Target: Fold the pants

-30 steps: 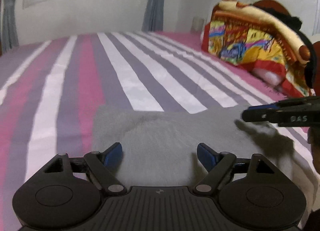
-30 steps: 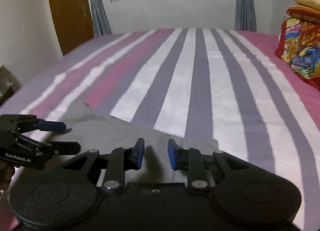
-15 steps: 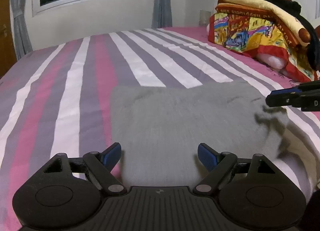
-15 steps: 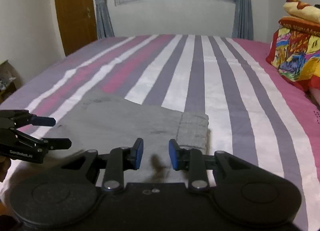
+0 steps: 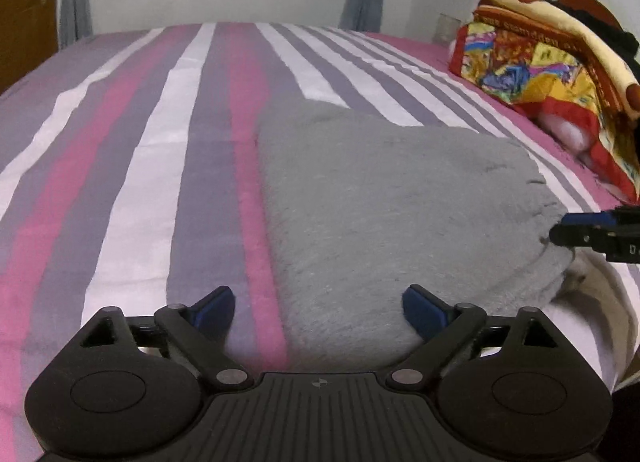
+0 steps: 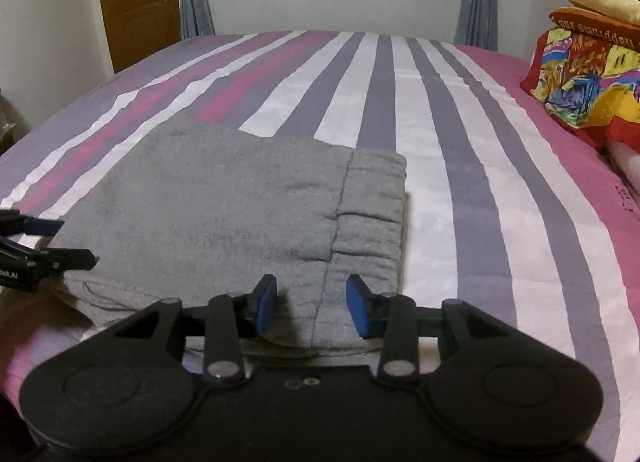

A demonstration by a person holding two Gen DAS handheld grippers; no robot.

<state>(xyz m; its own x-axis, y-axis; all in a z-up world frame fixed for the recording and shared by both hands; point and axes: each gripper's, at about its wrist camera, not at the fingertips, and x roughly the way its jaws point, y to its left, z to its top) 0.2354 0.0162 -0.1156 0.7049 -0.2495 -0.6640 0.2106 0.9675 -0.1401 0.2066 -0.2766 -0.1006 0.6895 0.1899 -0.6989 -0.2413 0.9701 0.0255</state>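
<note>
Left wrist view shows your left gripper (image 5: 318, 312) with its jaws spreading wide and nothing pinched, poised over the near edge of the grey pants (image 5: 392, 214), which lie folded into a compact block on the striped bed sheet (image 5: 152, 150). Your right gripper (image 6: 311, 305) hangs over the waistband end, jaws parting too, pads clear of the cloth, with colourful bedding (image 6: 588, 74) stacked well away to the right

The folded fleece pants (image 6: 224, 214) are plain heather grey, lying on a bed sheet (image 6: 460, 166) striped lengthwise in pink, purple-grey and white. Both black plastic grippers carry blue pads (image 6: 266, 304), and the folded blanket pile (image 5: 548, 82) is a patchwork of red, yellow, blue and cream with brown bands.
</note>
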